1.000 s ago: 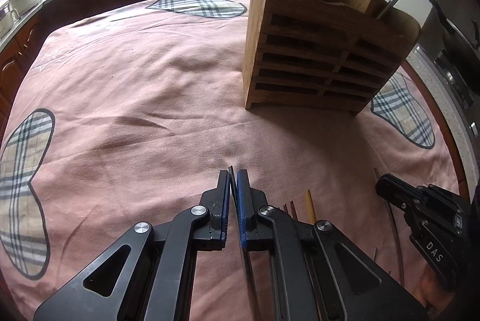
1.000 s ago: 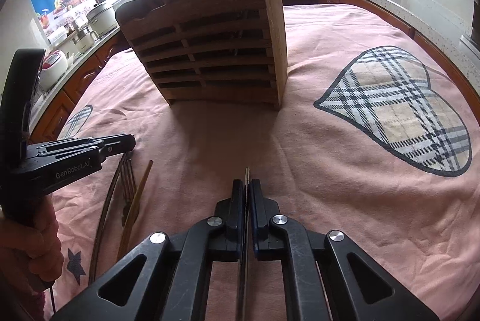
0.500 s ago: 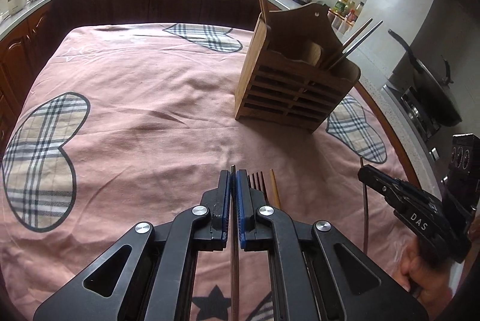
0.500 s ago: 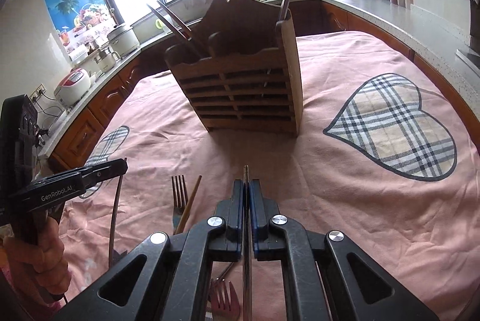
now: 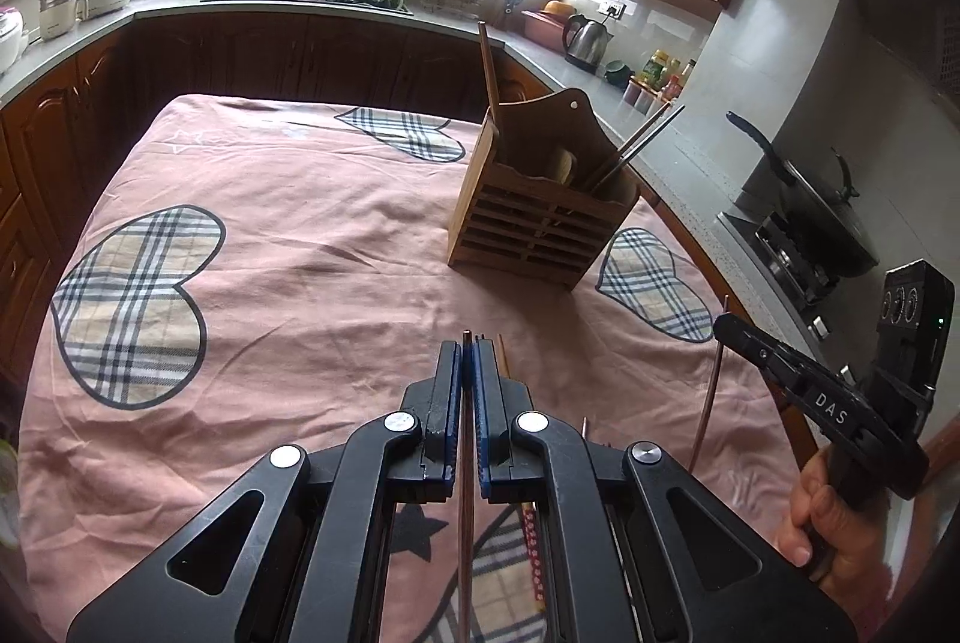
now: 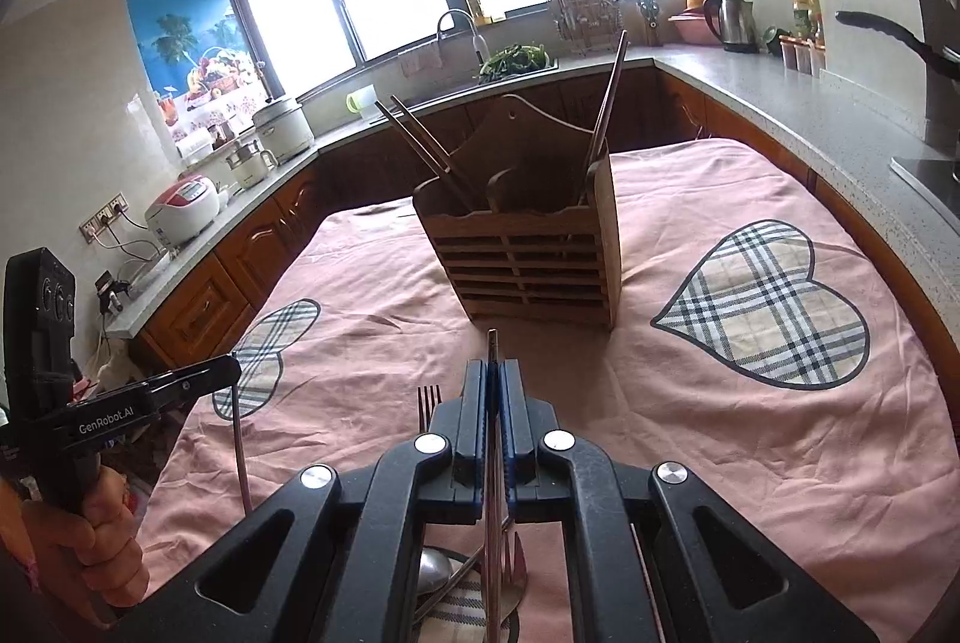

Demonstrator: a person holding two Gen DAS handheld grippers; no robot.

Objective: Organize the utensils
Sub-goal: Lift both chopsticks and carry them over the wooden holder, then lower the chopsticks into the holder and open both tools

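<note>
Utensils sat split — several stood in the wooden holder [image 5: 543, 217] mid-table on the pink cloth [image 5: 288, 295], others lay near the front edge. Left gripper [image 5: 467, 343] was clamped on a copper-coloured chopstick [image 5: 465, 535]; right gripper [image 6: 494, 365] pinched a slim metal chopstick [image 6: 493, 535] — both raised well short of the holder.

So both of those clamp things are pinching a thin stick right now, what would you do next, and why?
Probably carry the left gripper forward over the wooden holder first. Its chopstick is already clamped, the right gripper holds another, and the holder already has chopsticks standing in it.
</note>
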